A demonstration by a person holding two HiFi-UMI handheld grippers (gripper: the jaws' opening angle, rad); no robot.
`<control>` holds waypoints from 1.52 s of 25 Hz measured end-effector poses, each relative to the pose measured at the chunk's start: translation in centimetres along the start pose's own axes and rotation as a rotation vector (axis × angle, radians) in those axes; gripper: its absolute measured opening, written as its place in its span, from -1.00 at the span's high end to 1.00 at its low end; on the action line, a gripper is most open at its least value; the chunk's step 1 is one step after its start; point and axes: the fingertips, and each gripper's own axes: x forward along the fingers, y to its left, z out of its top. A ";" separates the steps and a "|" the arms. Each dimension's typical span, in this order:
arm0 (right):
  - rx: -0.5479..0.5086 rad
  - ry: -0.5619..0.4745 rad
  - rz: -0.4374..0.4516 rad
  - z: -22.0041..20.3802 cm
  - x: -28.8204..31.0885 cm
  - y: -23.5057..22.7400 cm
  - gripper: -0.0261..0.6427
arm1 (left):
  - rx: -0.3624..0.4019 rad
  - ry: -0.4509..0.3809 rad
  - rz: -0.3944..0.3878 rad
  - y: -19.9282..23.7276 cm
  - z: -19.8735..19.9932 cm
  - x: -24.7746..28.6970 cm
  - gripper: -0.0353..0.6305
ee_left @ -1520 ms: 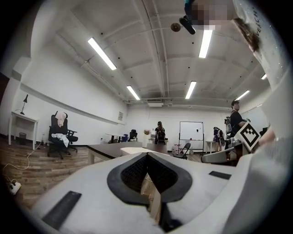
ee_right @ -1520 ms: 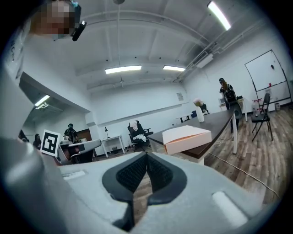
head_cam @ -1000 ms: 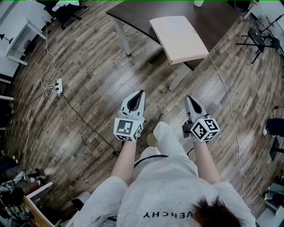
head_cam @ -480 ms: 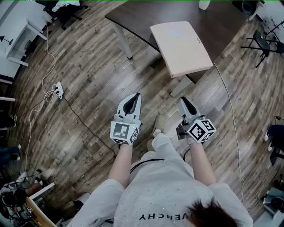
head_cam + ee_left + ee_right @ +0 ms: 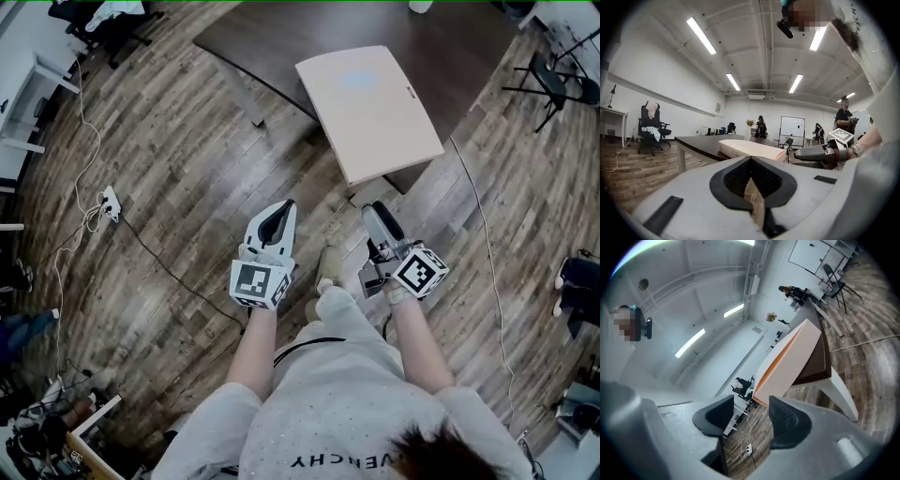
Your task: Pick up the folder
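Covering part of table [image 5: 246, 45]: folder [image 5: 367, 112]

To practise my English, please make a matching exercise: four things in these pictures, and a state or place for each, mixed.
1 folder
2 left gripper
3 right gripper
4 power strip

a jaws apart, empty
b on the floor
c on the table
d jaws together

Pairs: 1-c, 2-d, 3-a, 4-b.
The right gripper's jaws have just been opening; nothing is between them.

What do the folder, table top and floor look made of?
Folder: pale pinkish, matte, thick; plastic or card, can't tell which.
Table top: dark brown, smooth, faint sheen; likely laminate or veneer.
Floor: grained planks with seams, glossy glare; wood or wood-look laminate.
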 end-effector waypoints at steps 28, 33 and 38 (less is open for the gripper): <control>0.566 -0.228 0.013 3.4 9.4 -8.0 -0.34 | -0.060 0.084 0.009 3.2 -3.4 7.4 0.90; 0.600 -0.261 0.000 3.7 10.5 -8.5 -0.33 | -0.066 0.084 0.000 3.6 -3.3 8.1 0.90; 0.607 -0.279 0.001 3.8 11.7 -8.6 -0.31 | -0.069 0.091 -0.021 4.0 -3.4 9.1 0.90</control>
